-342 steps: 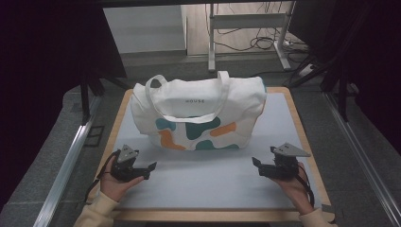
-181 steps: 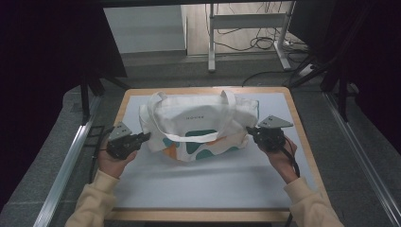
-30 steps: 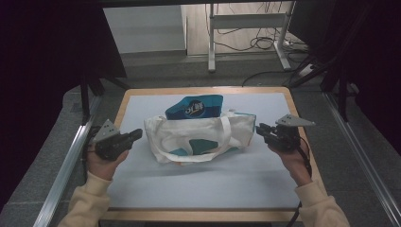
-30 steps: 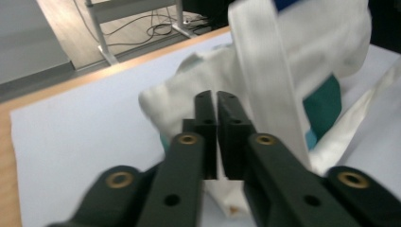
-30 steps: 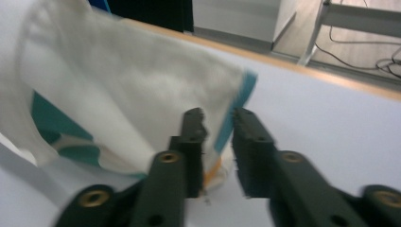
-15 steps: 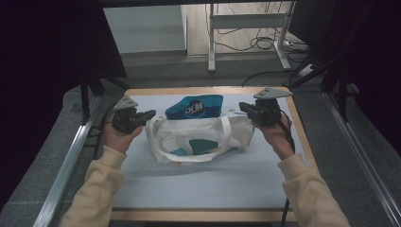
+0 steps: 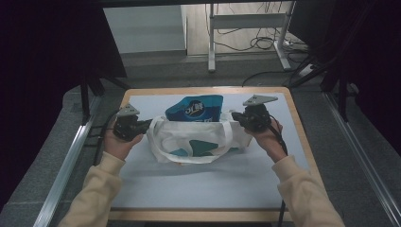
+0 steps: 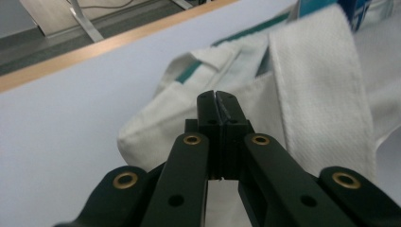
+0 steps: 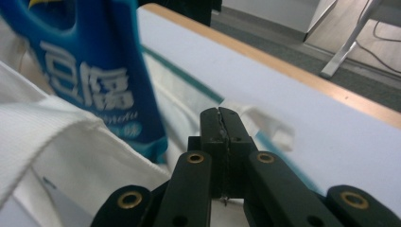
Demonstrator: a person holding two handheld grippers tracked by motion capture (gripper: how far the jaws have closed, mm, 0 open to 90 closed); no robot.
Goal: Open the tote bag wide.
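A white tote bag (image 7: 198, 139) with teal patches lies on the pale blue mat (image 7: 213, 184), its handles looped toward me. A blue snack pouch (image 7: 194, 108) sticks out of its far opening. My left gripper (image 7: 149, 124) is shut, its tips at the bag's left upper corner. My right gripper (image 7: 235, 118) is shut at the right upper corner. In the left gripper view the shut gripper (image 8: 216, 97) points at the bag's folded cloth (image 8: 312, 85). In the right gripper view the shut gripper (image 9: 220, 113) lies beside the pouch (image 9: 90, 80) and the bag's cloth (image 9: 71, 156). No cloth shows between either pair of jaws.
The mat sits in a wooden-rimmed tabletop (image 7: 302, 142). Metal rails run along the left (image 7: 66, 161) and the right (image 7: 359, 156) of the table. Beyond the far edge stand a desk frame (image 7: 246, 28) and floor cables.
Both grippers have moved from beside the bag inward and toward the far side, up to its upper corners. The bag and the blue pouch have stayed where they were.
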